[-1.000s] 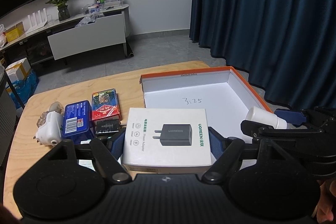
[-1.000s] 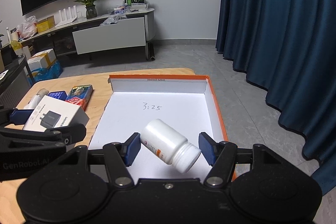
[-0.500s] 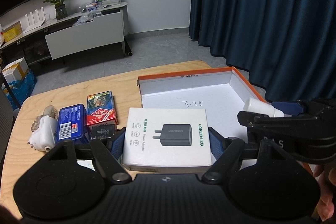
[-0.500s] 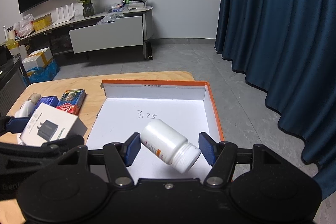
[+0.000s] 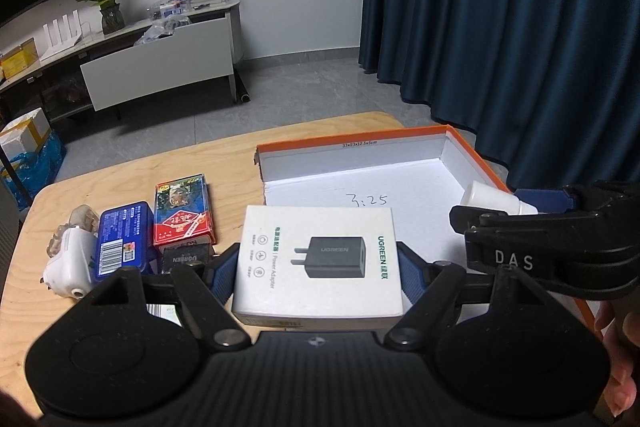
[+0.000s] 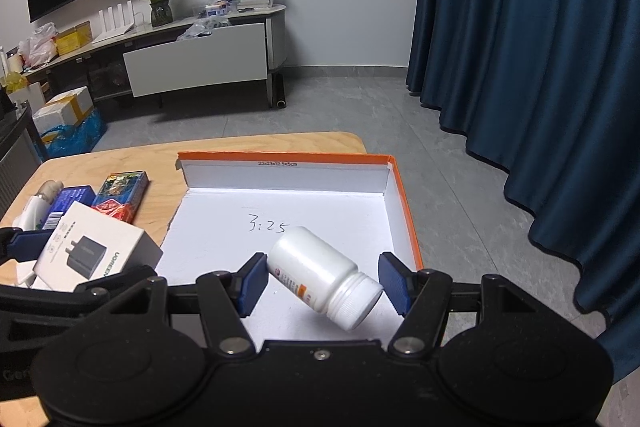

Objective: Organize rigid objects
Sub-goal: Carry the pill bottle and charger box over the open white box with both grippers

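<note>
A light wooden table (image 5: 224, 163) fills the lower part of both wrist views. An open cardboard tray (image 6: 408, 211), white inside with an orange rim, sits at the table's right end, the figures "3:25" handwritten on its floor.

Left of the tray, the left gripper (image 5: 318, 263) is clamped on a white UGREEN charger box (image 5: 318, 263), its blue pads pressed against the box's two short sides; the box lies flat, printed face up, raised over the table with its right corner just over the tray's near-left edge.

Over the tray's near-right part, the right gripper (image 6: 322, 277) pinches a white pill bottle (image 6: 320, 277) between its blue pads. The bottle is tilted, its ribbed cap pointing down and to the right, and clear of the tray floor.

Further left of the tray, a loose row of small items rests on the table: a red card pack (image 5: 183, 213) nearest the tray, a blue tin (image 5: 122, 241) touching it on the far side, then a white plug-like item (image 5: 68, 261) at the end of the row. A small black UGREEN adapter (image 5: 186, 259) lies just in front of the card pack.
</note>
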Demonstrator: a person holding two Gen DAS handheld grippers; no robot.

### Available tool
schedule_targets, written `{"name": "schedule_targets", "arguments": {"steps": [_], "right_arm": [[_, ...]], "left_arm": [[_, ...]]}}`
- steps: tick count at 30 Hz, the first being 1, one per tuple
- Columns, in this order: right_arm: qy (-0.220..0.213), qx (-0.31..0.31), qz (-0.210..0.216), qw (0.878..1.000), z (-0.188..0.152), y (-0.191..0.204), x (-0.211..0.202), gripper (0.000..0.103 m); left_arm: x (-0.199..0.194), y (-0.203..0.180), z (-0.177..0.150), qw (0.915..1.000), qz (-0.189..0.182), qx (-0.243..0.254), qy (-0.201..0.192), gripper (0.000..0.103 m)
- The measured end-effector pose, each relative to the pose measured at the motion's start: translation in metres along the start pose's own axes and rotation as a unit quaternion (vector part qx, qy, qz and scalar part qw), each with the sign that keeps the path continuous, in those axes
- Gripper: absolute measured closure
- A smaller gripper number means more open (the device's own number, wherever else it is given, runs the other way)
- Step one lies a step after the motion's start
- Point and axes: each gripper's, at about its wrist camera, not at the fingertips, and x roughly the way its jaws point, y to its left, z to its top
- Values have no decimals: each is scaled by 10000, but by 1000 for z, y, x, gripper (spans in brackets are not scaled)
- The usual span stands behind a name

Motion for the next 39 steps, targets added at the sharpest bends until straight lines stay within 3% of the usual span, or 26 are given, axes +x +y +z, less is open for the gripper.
{"name": "schedule_targets", "arguments": {"steps": [39], "right_arm": [[375, 152, -119, 9991, 55, -16, 85, 29]], "left_arm": [[70, -17, 37, 9997, -110, -25, 217, 24]]}}
